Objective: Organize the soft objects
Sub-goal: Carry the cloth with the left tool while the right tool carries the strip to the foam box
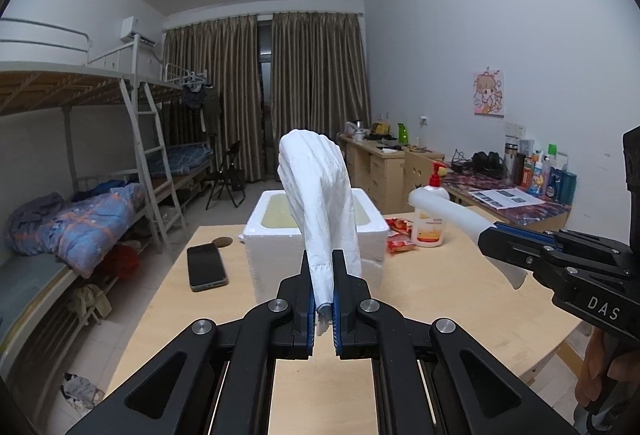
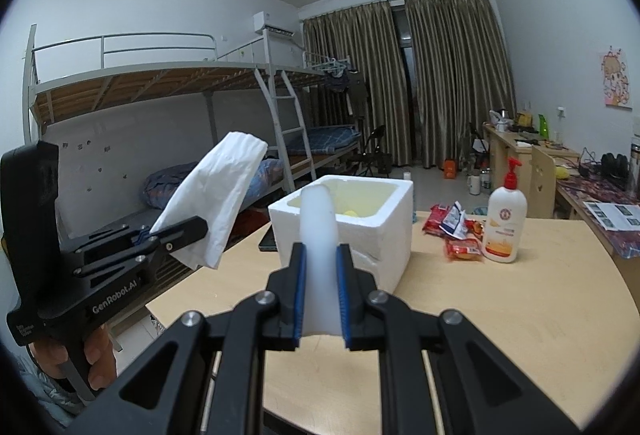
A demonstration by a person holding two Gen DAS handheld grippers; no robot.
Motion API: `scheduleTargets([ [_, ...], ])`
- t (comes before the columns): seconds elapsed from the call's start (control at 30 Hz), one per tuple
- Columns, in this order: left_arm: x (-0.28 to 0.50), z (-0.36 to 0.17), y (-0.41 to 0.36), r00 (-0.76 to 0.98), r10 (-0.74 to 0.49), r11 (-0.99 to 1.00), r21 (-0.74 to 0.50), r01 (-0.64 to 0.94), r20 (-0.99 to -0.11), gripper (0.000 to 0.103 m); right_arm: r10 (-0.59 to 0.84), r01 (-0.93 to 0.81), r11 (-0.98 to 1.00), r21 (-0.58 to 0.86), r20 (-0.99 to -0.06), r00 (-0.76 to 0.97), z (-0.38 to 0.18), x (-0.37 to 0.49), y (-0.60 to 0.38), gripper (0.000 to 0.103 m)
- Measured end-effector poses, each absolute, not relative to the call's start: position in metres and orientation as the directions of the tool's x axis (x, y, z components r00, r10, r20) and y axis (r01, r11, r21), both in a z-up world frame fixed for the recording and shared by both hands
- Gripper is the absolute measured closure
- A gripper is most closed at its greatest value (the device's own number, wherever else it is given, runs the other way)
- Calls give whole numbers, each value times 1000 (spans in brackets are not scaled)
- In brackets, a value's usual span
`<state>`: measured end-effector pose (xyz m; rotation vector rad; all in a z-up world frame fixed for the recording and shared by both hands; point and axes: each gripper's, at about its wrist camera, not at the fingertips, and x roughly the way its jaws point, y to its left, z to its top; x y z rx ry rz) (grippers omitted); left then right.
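Observation:
My left gripper (image 1: 322, 267) is shut on a white crinkled cloth bag (image 1: 320, 195) that stands up above the jaws; it also shows in the right wrist view (image 2: 216, 191), held above the table's left edge. My right gripper (image 2: 321, 255) is shut on a white foam roll (image 2: 318, 231) that sticks up in front of the white foam box (image 2: 384, 235). That roll shows in the left wrist view (image 1: 452, 215) at the right. The box (image 1: 276, 247) is open on top, with a small yellow thing (image 2: 351, 213) inside.
On the wooden table (image 1: 440, 295) lie a black phone (image 1: 206, 267), red snack packets (image 2: 452, 231) and a lotion pump bottle (image 2: 503, 223). Bunk beds (image 1: 80, 175) stand left, cluttered desks (image 1: 512, 187) right, and curtains (image 1: 280, 91) hang at the back.

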<state>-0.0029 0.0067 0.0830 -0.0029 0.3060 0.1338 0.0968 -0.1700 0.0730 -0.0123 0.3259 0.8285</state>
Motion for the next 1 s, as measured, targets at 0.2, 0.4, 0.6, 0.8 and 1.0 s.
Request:
scheduleTargets([
  [0.2,16,80,19,935,145,989,7,-151,-323,96,731,-738,666,112,-297,614,76,111,-156,85],
  [0.4,45,83,28,927,137,989,5,-145,-349,96,731,-737,665,122,-313,607,76,132,-145,85],
  [0.6,70,81,39,920,131,990,1,-141,-369,96,730,-739,663,121,-325,601,81,149,-134,85],
  [0.8,92,83,47,915,138,989,5,-147,-378,96,732,-743,659,116,-327,598,88,162,-125,85],
  [1.0,119,85,56,908,119,991,-10,-134,-403,96,730,-741,660,124,-337,594,93,179,-114,85],
])
